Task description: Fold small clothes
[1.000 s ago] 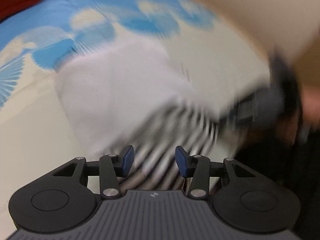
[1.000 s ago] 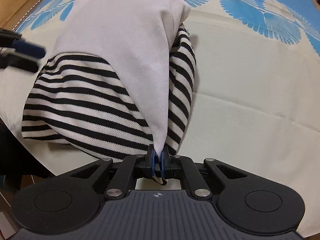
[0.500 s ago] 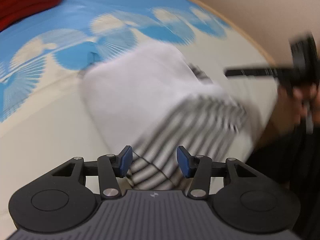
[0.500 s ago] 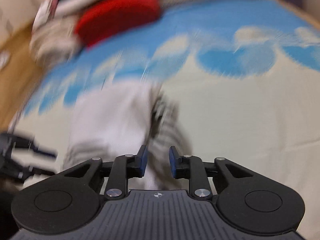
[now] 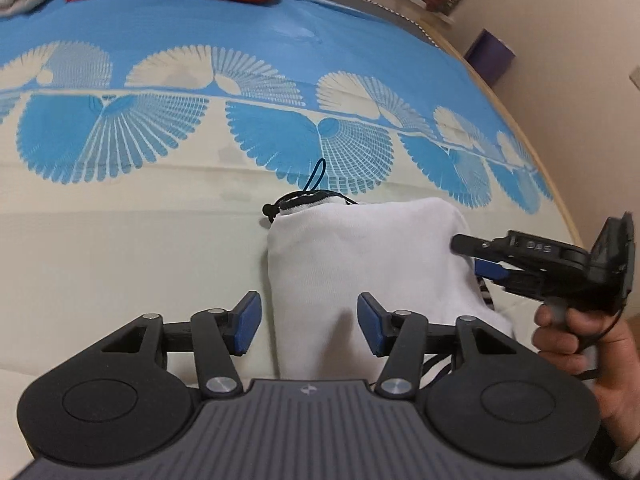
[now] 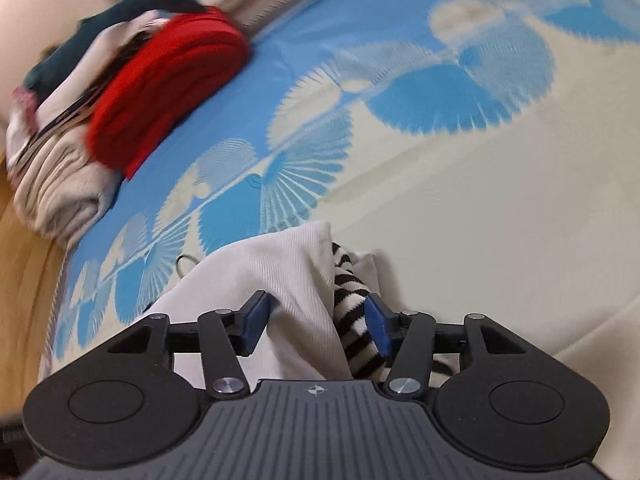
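Observation:
A small garment [image 5: 360,256], white on top with a black-and-white striped layer underneath, lies folded on the cream and blue bedsheet [image 5: 120,240]. A black cord [image 5: 316,176] sticks out at its far end. My left gripper [image 5: 309,326] hovers at its near edge. Its jaws are opening, with white cloth lying loose between them and no pad pressing on it. In the right wrist view the garment [image 6: 256,272] and its striped part [image 6: 352,300] lie under my right gripper [image 6: 317,326], whose jaws are also opening and grip nothing. The right gripper [image 5: 468,256] reaches in from the right, held by a hand [image 5: 572,336].
A pile of clothes with a red knit [image 6: 168,92] on top sits at the far end of the bed, above a beige garment [image 6: 60,196]. The bed's wooden edge [image 6: 24,264] runs along the left. A purple box [image 5: 494,56] stands by the wall.
My right gripper has let go of the garment's corner and opened. The garment has dropped flat with its white side up. The left jaws stand wider apart, and both views have swung round.

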`<state>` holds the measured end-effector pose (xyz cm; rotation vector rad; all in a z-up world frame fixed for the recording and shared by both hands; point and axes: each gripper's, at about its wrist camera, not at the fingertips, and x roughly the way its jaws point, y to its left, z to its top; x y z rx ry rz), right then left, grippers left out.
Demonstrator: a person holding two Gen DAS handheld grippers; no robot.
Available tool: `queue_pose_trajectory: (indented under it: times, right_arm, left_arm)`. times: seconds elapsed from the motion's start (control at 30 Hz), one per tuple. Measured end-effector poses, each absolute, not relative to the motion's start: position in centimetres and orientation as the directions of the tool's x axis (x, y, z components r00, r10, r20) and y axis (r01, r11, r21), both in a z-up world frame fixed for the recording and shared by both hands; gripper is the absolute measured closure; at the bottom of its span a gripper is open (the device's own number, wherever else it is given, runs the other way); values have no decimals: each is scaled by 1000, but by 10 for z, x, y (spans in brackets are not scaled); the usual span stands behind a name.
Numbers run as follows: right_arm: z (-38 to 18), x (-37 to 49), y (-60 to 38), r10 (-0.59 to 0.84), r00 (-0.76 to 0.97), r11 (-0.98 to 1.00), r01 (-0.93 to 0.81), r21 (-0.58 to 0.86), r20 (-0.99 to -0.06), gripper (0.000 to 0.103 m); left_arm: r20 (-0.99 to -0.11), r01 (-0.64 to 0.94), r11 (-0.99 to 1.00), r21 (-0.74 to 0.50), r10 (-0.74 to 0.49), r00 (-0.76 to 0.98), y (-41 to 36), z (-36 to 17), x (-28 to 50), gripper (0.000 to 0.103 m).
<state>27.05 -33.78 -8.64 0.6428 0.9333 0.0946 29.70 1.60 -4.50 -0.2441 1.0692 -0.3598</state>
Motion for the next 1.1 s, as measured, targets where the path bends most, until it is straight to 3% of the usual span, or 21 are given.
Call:
queue_pose_trajectory:
  times: [0.07, 0.1, 0.2, 0.23, 0.33, 0.43, 0.53, 0.63, 0.7, 0.77, 0.87, 0.97, 1.1]
  right_arm:
    - [-87, 274, -336, 362, 624, 794, 183, 579, -693, 98]
    - [-80, 273, -335, 342, 666, 802, 161, 575, -663, 98]
    - [-38, 252, -329, 232, 856, 865, 37, 501, -463, 99]
    - [-40, 254, -328, 197, 850, 884, 61, 463, -489, 99]
    - [-87, 278, -337, 94, 652, 901, 266, 343, -752, 99]
    - [-92, 283, -319, 51, 640, 956, 192, 224, -767, 98]
    - [-87, 280, -308, 53, 658, 977, 122, 176, -751, 93]
    - [-75, 272, -321, 72, 686, 962, 145, 233, -724, 76]
    - [-64, 261, -330, 89, 722, 949, 146, 278, -686, 58]
    - [-58, 249, -335, 146, 732, 943, 101, 318, -665, 51]
    - [-74, 245, -335, 256, 619, 933, 42, 357, -742, 37]
    - [-103, 245, -335, 236, 488, 953, 51, 297, -840, 35]
    - [-106, 246, -342, 236, 498, 947, 74, 312, -834, 33]
  left_arm:
    - [-803, 150, 910, -387, -412, 430, 19, -46, 300, 40]
    - [-799, 138, 906, -399, -418, 433, 20, -48, 302, 36]
    - [-797, 117, 904, -410, -418, 435, 20, -48, 305, 36]
    - [-791, 121, 900, -419, -427, 439, 20, -48, 306, 36]
    - [-794, 114, 899, -424, -429, 430, 17, -51, 308, 36]
    - [-794, 113, 895, -431, -436, 424, 14, -54, 308, 36]
    - [-799, 100, 894, -437, -437, 412, 13, -59, 308, 36]
    - [-800, 65, 888, -456, -440, 408, 13, -64, 311, 35]
    - [-795, 14, 876, -483, -445, 411, 16, -70, 314, 30]
    - [-790, -51, 855, -516, -452, 414, 20, -77, 318, 28]
    - [-782, -115, 819, -563, -482, 396, 20, -92, 326, 26]
    - [-773, -175, 781, -600, -511, 376, 20, -115, 333, 19]
    - [-742, -205, 732, -650, -554, 378, 18, -132, 341, 17]
